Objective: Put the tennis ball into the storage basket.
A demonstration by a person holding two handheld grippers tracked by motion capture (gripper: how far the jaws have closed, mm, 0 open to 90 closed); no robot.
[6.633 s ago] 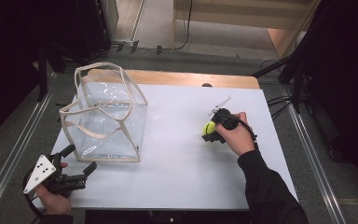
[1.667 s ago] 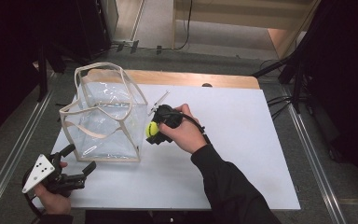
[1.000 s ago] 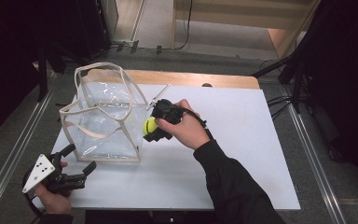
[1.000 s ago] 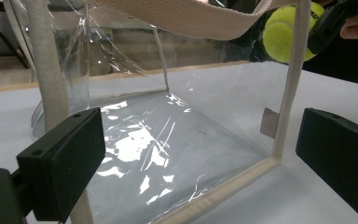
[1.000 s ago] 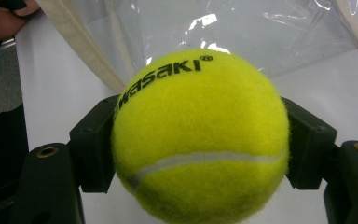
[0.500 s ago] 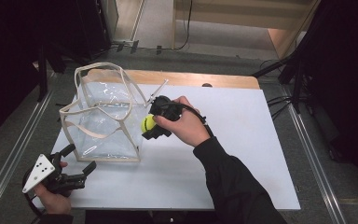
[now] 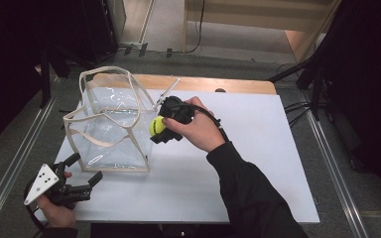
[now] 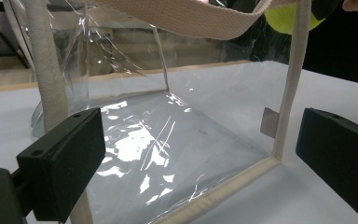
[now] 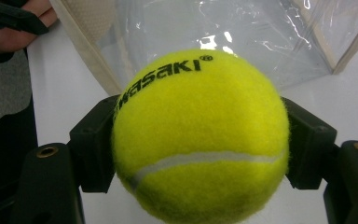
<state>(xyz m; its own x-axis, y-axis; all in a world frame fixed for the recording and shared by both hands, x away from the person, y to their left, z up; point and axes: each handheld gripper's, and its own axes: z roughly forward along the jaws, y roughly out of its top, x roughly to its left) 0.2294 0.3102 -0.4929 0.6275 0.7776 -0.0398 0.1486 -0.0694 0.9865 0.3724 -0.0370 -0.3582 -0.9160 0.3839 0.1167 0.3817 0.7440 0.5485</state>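
Observation:
A yellow tennis ball [image 7: 157, 125] [image 9: 200, 140] is clamped between the jaws of my right gripper [image 7: 159, 128], held in the air just right of the clear plastic bag's top edge. The bag [image 7: 110, 126] [image 8: 168, 126] stands upright on the white table, with cream webbing trim and handles, its mouth facing up. My left gripper [image 7: 82, 173] [image 8: 200, 154] rests at the table's front left corner, open, its jaws aimed at the bag's near lower corner with nothing between them.
The white table [image 7: 258, 148] has bare room to the right and front of the bag. A wooden strip [image 7: 203, 84] runs along its far edge. Metal rails [image 7: 332, 163] flank the table on both sides.
My right gripper has carried the tennis ball leftward from the table's right side and lifted it up beside the bag's rim. The left gripper has stayed put.

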